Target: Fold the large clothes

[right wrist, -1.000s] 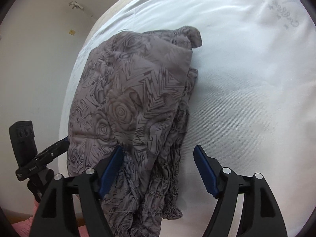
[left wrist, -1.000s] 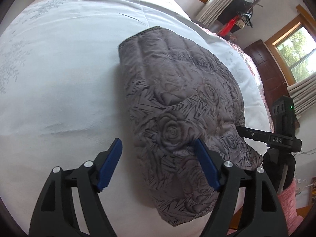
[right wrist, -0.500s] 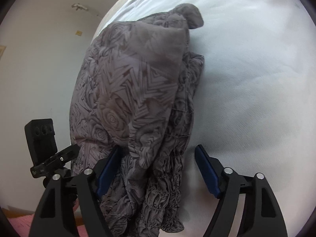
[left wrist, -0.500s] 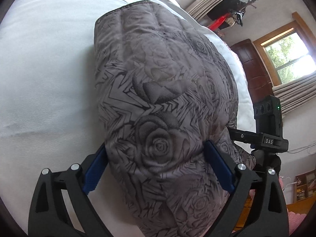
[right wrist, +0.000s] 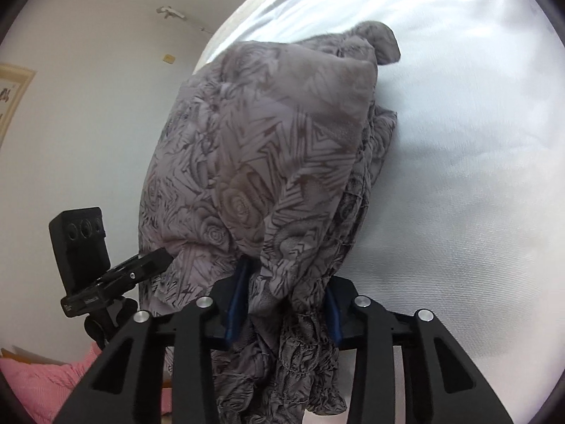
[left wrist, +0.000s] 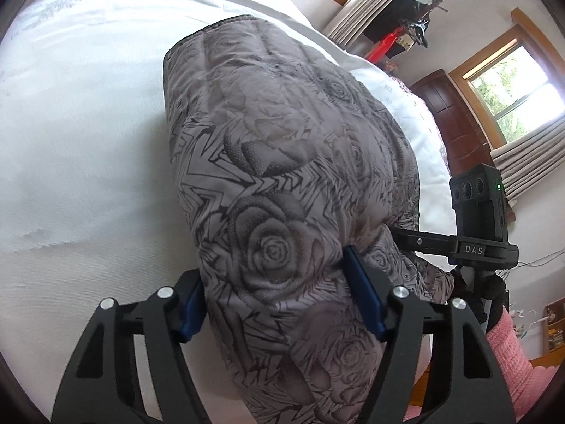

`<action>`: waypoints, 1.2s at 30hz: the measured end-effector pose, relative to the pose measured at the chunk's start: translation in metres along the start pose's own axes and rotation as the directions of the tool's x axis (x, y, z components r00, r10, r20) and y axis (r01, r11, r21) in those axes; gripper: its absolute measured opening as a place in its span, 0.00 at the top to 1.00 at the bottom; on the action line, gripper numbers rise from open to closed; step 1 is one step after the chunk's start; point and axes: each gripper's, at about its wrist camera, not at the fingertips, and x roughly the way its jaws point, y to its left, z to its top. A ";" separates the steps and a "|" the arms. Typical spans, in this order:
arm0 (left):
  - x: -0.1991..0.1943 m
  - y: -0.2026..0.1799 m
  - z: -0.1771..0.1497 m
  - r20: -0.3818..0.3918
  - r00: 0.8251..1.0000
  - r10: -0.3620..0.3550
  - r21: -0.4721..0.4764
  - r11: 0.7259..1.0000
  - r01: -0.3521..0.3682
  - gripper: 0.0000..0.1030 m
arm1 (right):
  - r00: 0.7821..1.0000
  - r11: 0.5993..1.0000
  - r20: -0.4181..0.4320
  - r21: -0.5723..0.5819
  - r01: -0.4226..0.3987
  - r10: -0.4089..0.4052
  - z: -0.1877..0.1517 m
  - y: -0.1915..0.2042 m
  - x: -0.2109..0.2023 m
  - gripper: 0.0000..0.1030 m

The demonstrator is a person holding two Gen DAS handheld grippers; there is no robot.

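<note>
While the grey rose-print padded garment (left wrist: 282, 183) lies folded into a thick bundle on the white bed sheet (left wrist: 77, 148), near the bed's edge, both grippers are closing on its near end.

Left gripper (left wrist: 279, 300): a second ago its blue pads stood wide apart with only one near the cloth. Now the quilted bulk fills the gap, both pads press its sides, and the jaws are closing. Right pad dents the fabric visibly.

Right gripper (right wrist: 284, 298): a second ago its jaws were wide, the left pad at the garment's edge and the right pad over bare sheet. Now the gathered, elastic-ruched end of the garment (right wrist: 282, 162) is bunched between the pads and hangs down past them; the jaws are narrow and closing on it.

Both cameras have also come nearer; the garment fills more of each view.

Judgement: the approach is over and the grasp is being taken at two points along the near end. This likely sets up a lift or another fold-over away from the person. Risk: thick, slippery padding may slip from the left pads, as only the outer layers may be caught.

Surroundings: windows with curtains (left wrist: 522, 162), a wooden door (left wrist: 455, 123), pink fabric (right wrist: 39, 374) beside the bed.
</note>
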 end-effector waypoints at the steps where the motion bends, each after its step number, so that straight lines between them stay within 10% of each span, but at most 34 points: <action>1: -0.003 -0.001 -0.001 0.005 1.000 -0.001 0.003 1.000 0.001 0.37 | 1.000 1.000 0.001 -0.002 -0.002 0.002 0.000 0.003 -0.001 0.64; 22: -0.078 0.038 0.009 0.224 0.973 0.051 -0.097 0.995 -0.030 0.39 | 0.998 0.981 -0.060 -0.191 -0.028 0.017 0.044 0.071 0.045 0.65; 36: -0.045 0.066 0.017 0.174 0.979 0.108 -0.142 0.986 -0.084 0.34 | 0.994 0.987 -0.097 -0.158 0.028 -0.044 0.050 0.052 0.077 0.62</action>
